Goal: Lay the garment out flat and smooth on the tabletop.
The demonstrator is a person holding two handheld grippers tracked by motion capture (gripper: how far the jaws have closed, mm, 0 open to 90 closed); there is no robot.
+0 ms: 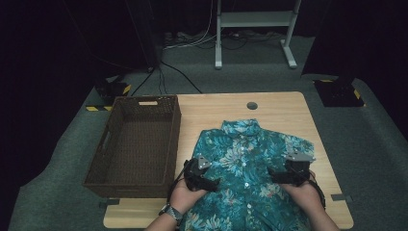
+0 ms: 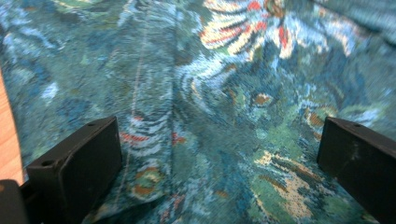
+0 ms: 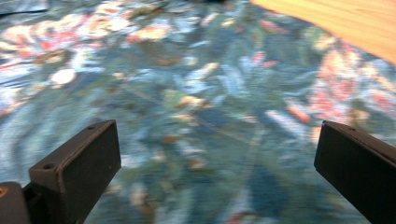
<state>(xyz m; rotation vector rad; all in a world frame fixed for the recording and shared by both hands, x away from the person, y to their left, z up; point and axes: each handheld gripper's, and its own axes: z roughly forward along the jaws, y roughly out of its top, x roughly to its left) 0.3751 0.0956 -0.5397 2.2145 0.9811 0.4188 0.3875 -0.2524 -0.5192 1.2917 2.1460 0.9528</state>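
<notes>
High view: teal floral shirt (image 1: pixel 245 163) flat, buttoned; left gripper (image 1: pixel 211 184), right gripper (image 1: pixel 274 174) spread wide.

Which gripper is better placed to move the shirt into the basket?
Left. The left gripper is over the shirt on the side beside the basket; the right gripper is farther away.

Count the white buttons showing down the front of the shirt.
3 on the shirt: one mid-chest, one lower, one near the table's front edge. Others may be hidden by the busy print or blur.
</notes>
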